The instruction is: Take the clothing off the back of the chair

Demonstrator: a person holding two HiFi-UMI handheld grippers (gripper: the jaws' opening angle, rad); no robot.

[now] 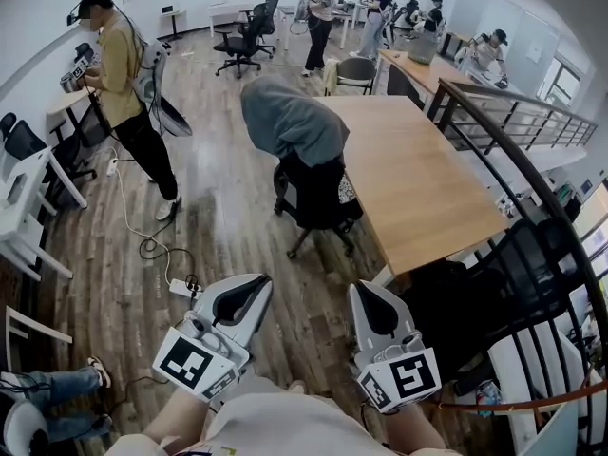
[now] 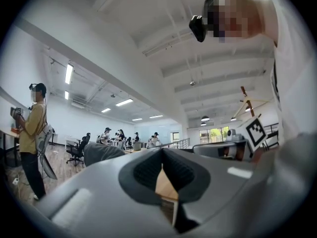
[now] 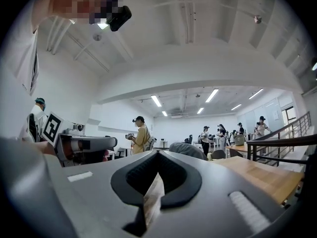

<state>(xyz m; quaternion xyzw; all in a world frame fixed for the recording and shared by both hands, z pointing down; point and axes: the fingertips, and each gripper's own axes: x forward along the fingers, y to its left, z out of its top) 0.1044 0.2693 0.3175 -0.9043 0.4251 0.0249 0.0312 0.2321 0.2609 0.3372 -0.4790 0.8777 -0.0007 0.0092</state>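
Observation:
A grey garment [image 1: 288, 120] hangs draped over the back of a black office chair [image 1: 316, 198] pushed up to a long wooden table [image 1: 408, 174]. It also shows far off as a grey hump, the garment [image 2: 101, 152] in the left gripper view and the garment [image 3: 188, 150] in the right gripper view. My left gripper [image 1: 256, 290] and right gripper [image 1: 369, 295] are held level near my body, well short of the chair. Both are shut with nothing between the jaws.
A person in a yellow shirt [image 1: 119, 60] stands at the left beside a white desk [image 1: 24, 207]. A power strip with cables [image 1: 182, 288] lies on the wood floor. A black railing [image 1: 518, 160] runs down the right. More people and chairs stand at the far end.

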